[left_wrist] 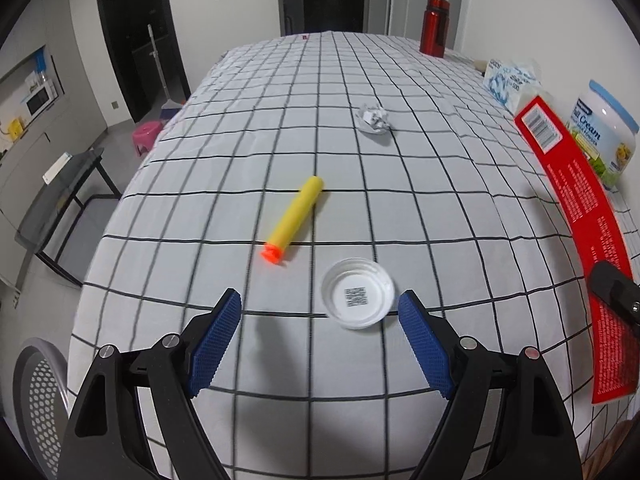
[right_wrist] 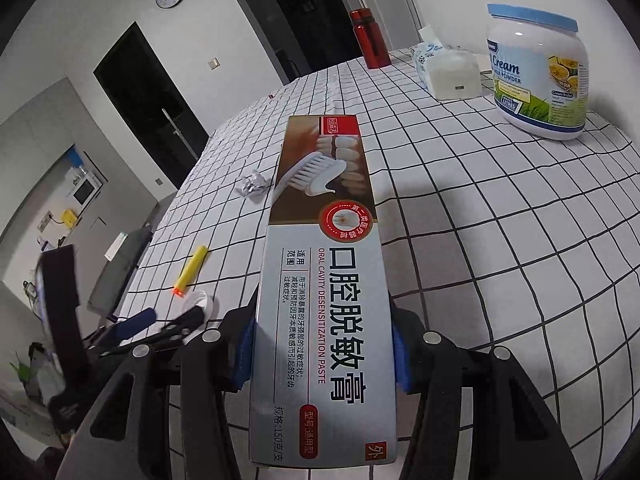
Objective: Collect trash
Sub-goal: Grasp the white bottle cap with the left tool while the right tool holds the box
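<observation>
1. The toothpaste box [right_wrist: 320, 292] is being gripped by the right gripper [right_wrist: 322, 354]; both blue pads are pressing on its long sides, and it is being held above the checked tablecloth [right_wrist: 500, 240].
2. The left gripper [left_wrist: 320, 312] is being held wide open with nothing in it, above the cloth.
3. The white lid [left_wrist: 357, 298] is lying just at its 1 o'clock, beside the right pad.
4. The yellow foam dart [left_wrist: 294, 220] is lying at 11 o'clock from the lid, and the crumpled paper [left_wrist: 374, 119] far at 12 o'clock.

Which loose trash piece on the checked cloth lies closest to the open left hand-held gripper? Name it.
The round white plastic lid, just ahead of the left hand-held gripper; the yellow foam dart and crumpled white paper lie farther off.
</observation>
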A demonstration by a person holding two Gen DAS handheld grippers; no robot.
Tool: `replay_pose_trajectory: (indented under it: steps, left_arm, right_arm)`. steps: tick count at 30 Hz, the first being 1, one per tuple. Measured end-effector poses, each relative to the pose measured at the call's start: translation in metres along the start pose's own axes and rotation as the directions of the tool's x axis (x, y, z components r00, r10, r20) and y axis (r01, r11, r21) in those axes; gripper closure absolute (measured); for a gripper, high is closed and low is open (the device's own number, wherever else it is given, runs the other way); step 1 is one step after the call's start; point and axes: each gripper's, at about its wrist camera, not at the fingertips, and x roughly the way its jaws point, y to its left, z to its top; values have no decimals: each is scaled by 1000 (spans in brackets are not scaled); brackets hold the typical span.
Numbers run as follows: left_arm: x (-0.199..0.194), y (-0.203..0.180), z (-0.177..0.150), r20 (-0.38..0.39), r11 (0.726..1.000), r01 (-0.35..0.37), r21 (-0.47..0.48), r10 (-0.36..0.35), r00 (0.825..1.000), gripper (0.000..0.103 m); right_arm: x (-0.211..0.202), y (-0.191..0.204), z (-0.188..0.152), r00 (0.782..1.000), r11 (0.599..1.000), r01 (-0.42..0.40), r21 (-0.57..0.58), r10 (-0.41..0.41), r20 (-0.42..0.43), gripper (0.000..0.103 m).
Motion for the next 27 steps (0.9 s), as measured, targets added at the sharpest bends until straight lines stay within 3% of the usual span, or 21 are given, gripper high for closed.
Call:
replay_pose_trajectory:
  steps: [6, 8, 13, 27]
  left_arm:
    - [13, -7, 4, -15, 1000, -15, -7, 15, 1000, 23]
    - [13, -7, 5, -12, 1000, -11, -10, 11, 1000, 27]
    - [7, -17, 2, 2, 1000, 19, 20, -19, 1000, 64]
    - [-56, 4, -28, 98, 999, -33, 3, 33, 995, 64]
  right_arm:
    - [-3, 0, 1, 1000, 1000, -26, 3, 26, 7, 52]
    - [-3, -1, 2, 1000, 1000, -31, 4, 31, 7, 52]
    - [-2, -2, 2, 999, 999, -34, 8, 34, 2, 52]
    - [5, 4, 0, 998, 998, -52, -19, 52, -19, 52]
